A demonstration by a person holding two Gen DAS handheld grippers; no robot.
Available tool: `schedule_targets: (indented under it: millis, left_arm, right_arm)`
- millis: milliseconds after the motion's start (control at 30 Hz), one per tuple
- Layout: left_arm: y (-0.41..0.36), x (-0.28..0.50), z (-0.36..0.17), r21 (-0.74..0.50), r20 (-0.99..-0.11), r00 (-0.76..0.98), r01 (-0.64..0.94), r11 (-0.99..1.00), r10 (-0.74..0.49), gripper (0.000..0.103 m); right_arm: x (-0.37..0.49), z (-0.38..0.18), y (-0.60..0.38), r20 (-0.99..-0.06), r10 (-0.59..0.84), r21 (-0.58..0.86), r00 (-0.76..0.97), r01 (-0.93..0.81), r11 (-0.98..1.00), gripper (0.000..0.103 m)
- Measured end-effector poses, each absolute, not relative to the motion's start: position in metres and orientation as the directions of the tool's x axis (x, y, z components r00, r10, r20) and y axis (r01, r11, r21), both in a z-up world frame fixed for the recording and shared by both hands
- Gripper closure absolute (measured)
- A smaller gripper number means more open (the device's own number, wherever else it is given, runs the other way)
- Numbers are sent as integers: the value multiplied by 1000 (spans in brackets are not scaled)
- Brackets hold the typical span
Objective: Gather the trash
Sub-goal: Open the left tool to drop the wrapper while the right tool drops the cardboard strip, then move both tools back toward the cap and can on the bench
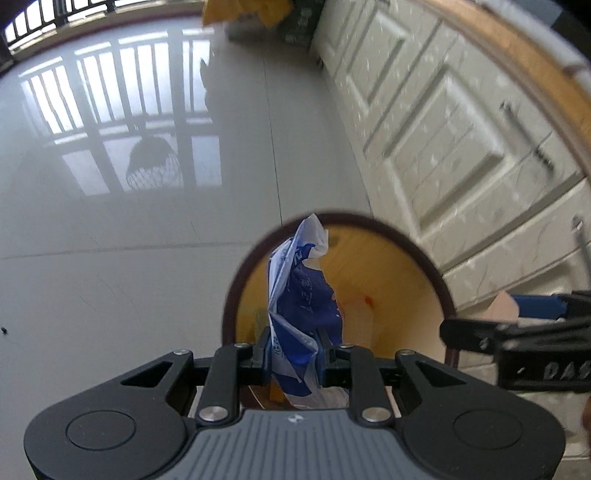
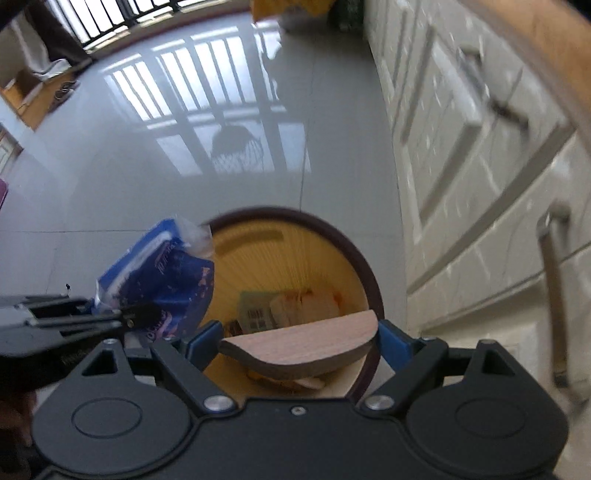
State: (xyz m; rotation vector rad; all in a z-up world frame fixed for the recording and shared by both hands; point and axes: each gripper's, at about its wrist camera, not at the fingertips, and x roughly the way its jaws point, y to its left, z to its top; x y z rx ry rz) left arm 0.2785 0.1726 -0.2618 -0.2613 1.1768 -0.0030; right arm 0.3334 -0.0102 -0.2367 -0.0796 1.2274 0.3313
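My left gripper (image 1: 293, 354) is shut on a crumpled blue-and-white plastic wrapper (image 1: 303, 295). The wrapper sticks up over the mouth of a round bin (image 1: 436, 273) with a dark rim and a yellow inside. In the right wrist view the same wrapper (image 2: 166, 273) hangs at the bin's left edge, in the left gripper (image 2: 140, 317). My right gripper (image 2: 299, 339) holds a half-round wooden piece (image 2: 303, 347) between its blue fingers, jaws wide, above the bin (image 2: 354, 254). Paper and packaging scraps (image 2: 288, 306) lie at the bottom of the bin.
White cabinet doors (image 1: 443, 140) with metal handles (image 2: 550, 258) run along the right, close to the bin, under a wooden counter edge (image 1: 517, 74). The glossy tiled floor (image 1: 129, 221) spreads to the left. A yellow bag (image 1: 243, 11) and a green box (image 1: 299, 22) stand at the far end.
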Motion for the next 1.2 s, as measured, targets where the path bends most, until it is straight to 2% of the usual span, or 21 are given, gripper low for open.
schedule_targets:
  millis: [300,367,433,500,567,633,800,833,867,933,1200]
  left_arm:
    - [159,274,-312,-223,-942,281,-118,968,-183,77]
    - [155,273,-316,-226,-945,267,-107,968,-191,66]
    - [151,271,-320,-214,-949,253,-90,973,-186,48]
    - [148,268,-320,-205,-952,245,-65,977,-183,36]
    - [146,269,-317,-203,-951,248,-48,978,-185,32]
    - [144,269,-312,-193,-949,259,-36,981,-177,23]
    - [140,268,-297,-156,-951,271,-13,988,-146,12]
    - [140,268,-295,-149,-953,267,-9,989,-141,9]
    - [139,267,-293,-142,-956,262,-6,990,-135,7]
    - [141,266,-290,-133,-960,250,-4,991,-128,2]
    - [156,260,-288,-122,-971,213,-72,990,-104,0]
  right_arm:
    - [342,-274,-24,-957,243,212,161,-184,960,13]
    - [342,-276,-25,-955,254,228,152,-169,959,13]
    - [343,-276,-23,-956,254,229,150,-168,959,13]
    - [345,-277,-22,-956,254,229,146,-168,959,13]
    - [346,-277,-20,-955,262,239,137,-166,957,13]
    - [347,-276,-19,-954,271,248,128,-171,954,13]
    - [347,-277,-16,-945,310,290,101,-178,940,12]
    - [346,-277,-15,-942,321,301,95,-177,937,9]
    - [345,-276,-14,-941,325,305,93,-181,935,1]
    - [343,-270,-11,-943,316,291,109,-197,936,0]
    - [338,-263,-14,-967,224,194,120,-220,956,0]
